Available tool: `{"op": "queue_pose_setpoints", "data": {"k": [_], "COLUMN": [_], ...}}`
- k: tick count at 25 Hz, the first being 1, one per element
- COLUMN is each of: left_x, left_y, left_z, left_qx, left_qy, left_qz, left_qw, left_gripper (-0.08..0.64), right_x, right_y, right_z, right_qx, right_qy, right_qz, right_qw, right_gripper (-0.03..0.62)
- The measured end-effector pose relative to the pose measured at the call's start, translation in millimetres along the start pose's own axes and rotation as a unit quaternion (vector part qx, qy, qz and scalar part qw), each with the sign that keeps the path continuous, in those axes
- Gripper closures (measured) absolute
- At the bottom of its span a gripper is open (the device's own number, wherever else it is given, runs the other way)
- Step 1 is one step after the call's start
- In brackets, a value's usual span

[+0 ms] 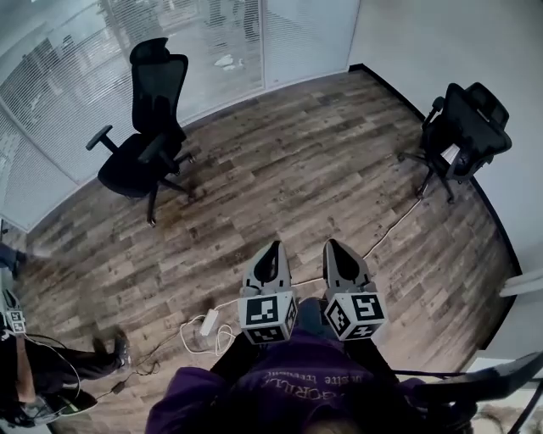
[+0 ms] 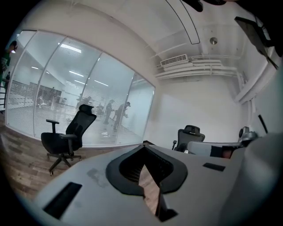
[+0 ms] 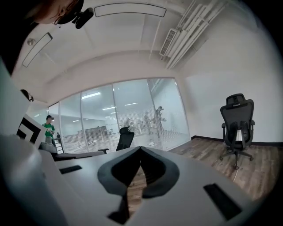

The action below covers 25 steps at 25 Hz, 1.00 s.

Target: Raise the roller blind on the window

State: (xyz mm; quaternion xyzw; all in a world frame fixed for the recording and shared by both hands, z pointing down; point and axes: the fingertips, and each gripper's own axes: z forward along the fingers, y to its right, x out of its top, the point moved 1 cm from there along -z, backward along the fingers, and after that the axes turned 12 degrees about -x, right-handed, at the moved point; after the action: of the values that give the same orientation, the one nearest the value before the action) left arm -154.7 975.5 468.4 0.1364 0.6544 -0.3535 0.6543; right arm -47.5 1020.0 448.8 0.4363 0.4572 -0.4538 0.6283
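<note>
Left gripper and right gripper were held side by side above the floor, short of the chair by the glass wall, fingers together on nothing.

This is an office, open and sparsely furnished. A floor-to-ceiling glass partition wall with white frames and slatted horizontal blinds closes one side. Through it, in the left gripper view, people stand in a neighbouring room lit by strip lights. A black mesh high-backed swivel chair with armrests and a castor base stands near the glass. A second black swivel chair stands well apart from it, by the plain white wall. The grey-brown wood-plank floor carries a white power strip with trailing cable. Overhead run exposed white pipes, a white air-conditioning vent and a long linear ceiling lamp.
</note>
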Motion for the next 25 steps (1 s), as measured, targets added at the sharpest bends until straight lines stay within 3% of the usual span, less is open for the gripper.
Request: {"op": "queue_pose_setpoints", "data": {"k": [6,12,15,19,25], "left_x": [0,15,46,107,141], "left_y": [-55,-139,-170,-206,-278], "left_z": [55,163,248,358,452], "left_qx": [0.041,0.103,0.097,0.086,0.128], "left_qy": [-0.011,-0.005,-0.005,0.018,0.030], "left_qz": [-0.032,-0.038,-0.029,-0.004,-0.045], "left_qw": [0.9986,0.9940,0.9949,0.9961,0.9903], "left_gripper": [0.560,0.560,0.560,0.560,0.560], "right_x": [-4,18,54,108,143], "right_y": [6,16,15,26,32], "right_z": [88,236,324,431,560], "right_qx": [0.004,0.047,0.104,0.150,0.183], "right_qy": [-0.031,-0.019,0.000,0.017,0.015], "right_qz": [0.001,0.017,0.030,0.003,0.001], "right_qw": [1.000,0.999,0.994,0.989,0.983], "right_gripper": [0.594,0.594,0.594,0.594,0.594]}}
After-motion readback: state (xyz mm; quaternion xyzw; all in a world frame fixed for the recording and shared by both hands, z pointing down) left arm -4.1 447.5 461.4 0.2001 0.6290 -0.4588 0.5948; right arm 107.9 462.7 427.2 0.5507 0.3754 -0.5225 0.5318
